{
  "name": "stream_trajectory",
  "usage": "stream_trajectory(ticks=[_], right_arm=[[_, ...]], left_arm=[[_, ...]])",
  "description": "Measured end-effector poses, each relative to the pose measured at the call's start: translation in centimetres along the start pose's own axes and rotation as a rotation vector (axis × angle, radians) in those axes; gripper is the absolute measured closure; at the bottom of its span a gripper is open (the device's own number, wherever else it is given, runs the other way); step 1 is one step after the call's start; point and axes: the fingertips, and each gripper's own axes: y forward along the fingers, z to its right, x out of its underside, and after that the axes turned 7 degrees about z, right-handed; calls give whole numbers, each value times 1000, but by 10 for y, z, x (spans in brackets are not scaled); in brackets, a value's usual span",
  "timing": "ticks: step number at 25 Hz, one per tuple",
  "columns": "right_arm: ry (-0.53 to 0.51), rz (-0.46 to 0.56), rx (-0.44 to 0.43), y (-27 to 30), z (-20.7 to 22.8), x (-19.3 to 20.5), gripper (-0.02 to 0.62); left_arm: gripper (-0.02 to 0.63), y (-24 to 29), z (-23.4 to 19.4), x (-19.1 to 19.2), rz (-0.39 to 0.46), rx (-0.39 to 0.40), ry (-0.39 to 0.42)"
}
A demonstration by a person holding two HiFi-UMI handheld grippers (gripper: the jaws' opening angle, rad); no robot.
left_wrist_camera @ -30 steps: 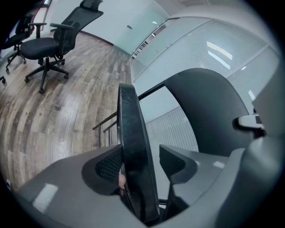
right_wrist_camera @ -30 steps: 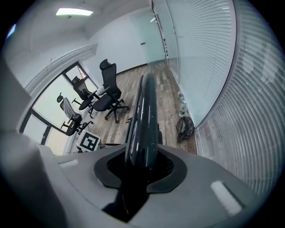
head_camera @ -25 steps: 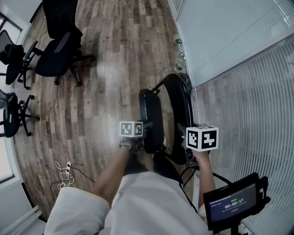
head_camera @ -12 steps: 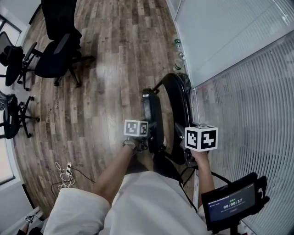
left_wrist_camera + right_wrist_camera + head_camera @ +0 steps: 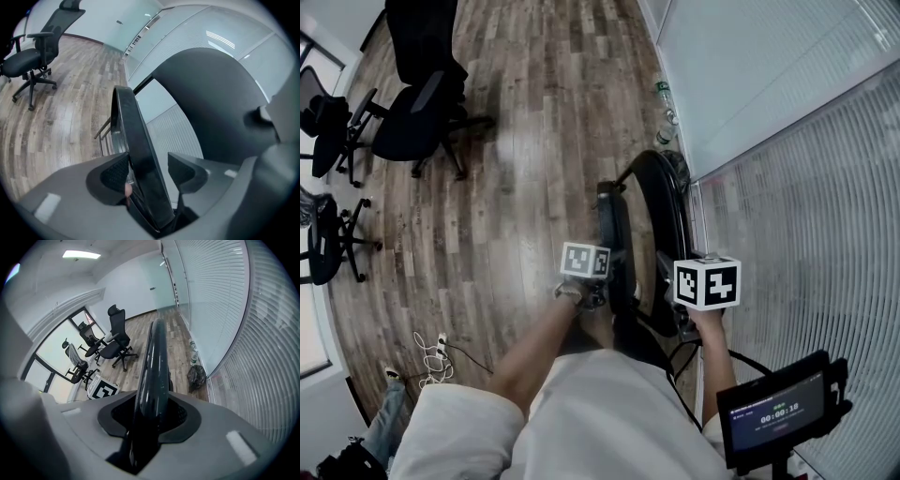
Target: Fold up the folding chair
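Folding chair (image 5: pixel 661 202): black, stands on the wooden floor (image 5: pixel 516 187) just beside the glass wall (image 5: pixel 750 75), right in front of the person. Office chairs (image 5: pixel 417 112) are well apart, toward the far left of the floor.

Parts: seat (image 5: pixel 136 140) is tipped up on edge, nearly parallel to the arched backrest (image 5: pixel 154 357). A narrow gap remains between them in the head view. Judged nearly folded, not yet flat.

Left gripper (image 5: pixel 147 171): jaws wide, straddling the near edge of the seat. The outer pad (image 5: pixel 115 174) sits close against the seat. The inner pad (image 5: pixel 183 169) stands clear of it, with the blinds showing through the gap. No squeeze on the seat: released.

Right gripper (image 5: pixel 150 416): jaws have just eased open a little, with the rim of the backrest between them. Both pads hug the rim in the right gripper view, so I read it as a light grasp.

Relation that matters: the seat's long axis runs away from the person, along the line of the left fingers. The backrest lies to the seat's right, toward the wall. The left hand is nearer the seat and the right hand steadies the backrest. Judgement: the coming move is a sideways push of the seat toward the backrest, the outer pad doing the pushing.

Risk: with the jaws loose, the seat could slip off the pad.
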Motion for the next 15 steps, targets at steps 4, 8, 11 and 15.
stream_trajectory(ticks=[4,8,11,15], right_arm=[[-1,2,1,0,1,-1,492],[-16,-2,6,-1,3,-1,488],[-10,1,0,-2,-1,-2,483],[4,6,-23,-1,-10,-3,469]], left_arm=[[348,4,3,-1,4,-5,2],[348,5,6,-1,4,-12,-9],[348,7,9,-2,7,-5,-10],[348,12,18,-3,-1,7,-1]])
